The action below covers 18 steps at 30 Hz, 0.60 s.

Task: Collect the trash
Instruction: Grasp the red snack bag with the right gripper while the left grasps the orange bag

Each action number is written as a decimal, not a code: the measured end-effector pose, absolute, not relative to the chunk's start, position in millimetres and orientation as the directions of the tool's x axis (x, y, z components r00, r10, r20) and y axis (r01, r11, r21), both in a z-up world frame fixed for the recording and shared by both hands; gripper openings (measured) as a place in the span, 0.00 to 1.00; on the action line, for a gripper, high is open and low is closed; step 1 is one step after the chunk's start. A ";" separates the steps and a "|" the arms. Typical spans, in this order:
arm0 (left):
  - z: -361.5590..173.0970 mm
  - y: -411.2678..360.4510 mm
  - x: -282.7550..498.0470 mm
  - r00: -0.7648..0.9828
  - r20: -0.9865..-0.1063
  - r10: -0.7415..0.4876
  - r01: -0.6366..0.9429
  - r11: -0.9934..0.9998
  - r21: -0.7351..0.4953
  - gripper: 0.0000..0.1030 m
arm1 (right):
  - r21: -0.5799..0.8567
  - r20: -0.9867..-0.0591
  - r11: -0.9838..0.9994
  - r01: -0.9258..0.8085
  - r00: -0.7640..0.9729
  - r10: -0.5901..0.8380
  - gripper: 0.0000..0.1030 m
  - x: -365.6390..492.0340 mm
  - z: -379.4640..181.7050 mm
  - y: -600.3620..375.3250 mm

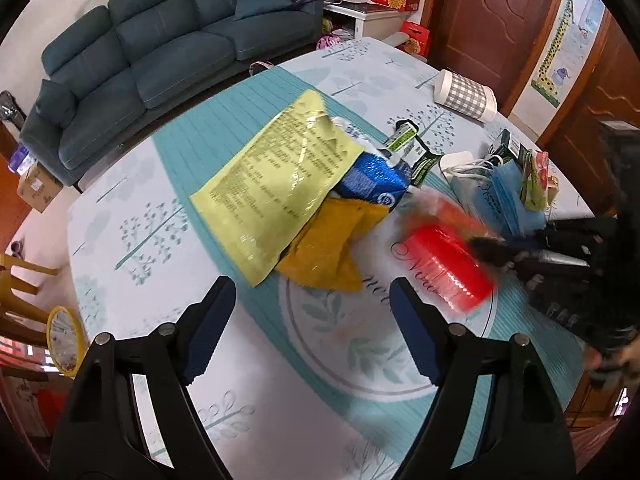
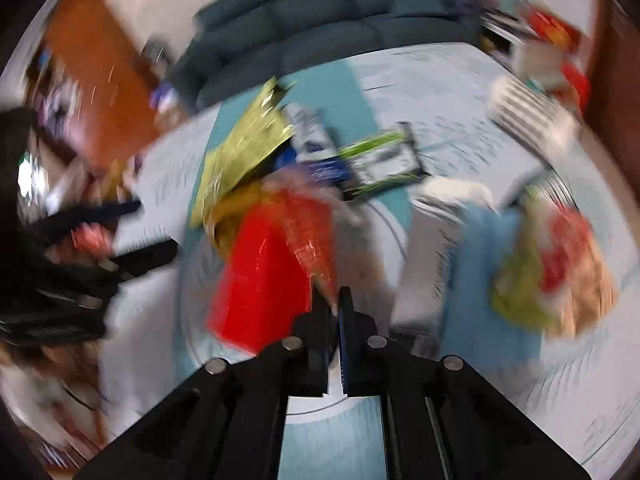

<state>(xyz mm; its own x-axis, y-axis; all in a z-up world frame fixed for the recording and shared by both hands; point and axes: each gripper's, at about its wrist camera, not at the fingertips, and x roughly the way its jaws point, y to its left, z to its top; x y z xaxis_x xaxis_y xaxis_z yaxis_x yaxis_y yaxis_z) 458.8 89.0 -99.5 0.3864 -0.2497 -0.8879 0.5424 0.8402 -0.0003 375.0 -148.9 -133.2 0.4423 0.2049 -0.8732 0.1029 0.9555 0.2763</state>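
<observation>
A pile of trash lies mid-table: a pale yellow wrapper (image 1: 280,176), a blue foil bag (image 1: 372,180), an orange-yellow wrapper (image 1: 332,252) and a black-green wrapper (image 1: 416,152). My left gripper (image 1: 312,312) is open and empty, just in front of the pile. My right gripper (image 2: 335,300) is shut on a red plastic bag (image 2: 276,256), which hangs blurred above the table; it also shows in the left wrist view (image 1: 444,268), with the right gripper (image 1: 492,250) coming in from the right.
A blue bag (image 1: 508,196) and colourful packets (image 1: 536,180) lie at the table's right. A checked canister (image 1: 464,94) lies at the far edge. A white charger (image 1: 456,160) sits by them. A dark sofa (image 1: 160,52) stands beyond the table.
</observation>
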 end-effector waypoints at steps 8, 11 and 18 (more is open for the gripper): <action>-133.0 52.5 484.4 0.334 -0.925 -0.181 0.529 0.849 0.024 0.60 | 0.295 -0.859 0.948 0.119 0.468 0.208 0.03 356.1 -124.4 -158.7; -143.6 45.3 492.5 0.312 -0.937 -0.159 0.517 0.855 0.027 0.56 | 0.296 -0.851 0.948 0.118 0.483 0.206 0.03 351.1 -119.7 -159.7; -158.3 37.5 498.1 0.307 -0.945 -0.117 0.499 0.865 0.055 0.27 | 0.309 -0.843 0.945 0.106 0.491 0.220 0.03 327.8 -111.5 -155.9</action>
<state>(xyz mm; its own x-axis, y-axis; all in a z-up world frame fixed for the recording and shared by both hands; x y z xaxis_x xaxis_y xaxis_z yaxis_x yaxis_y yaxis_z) 498.1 37.5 -158.3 0.3069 -0.1166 -0.9446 0.4986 0.8651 0.0553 327.8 -155.9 -111.5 0.4906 0.2204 -0.8430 0.1064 0.9451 0.3089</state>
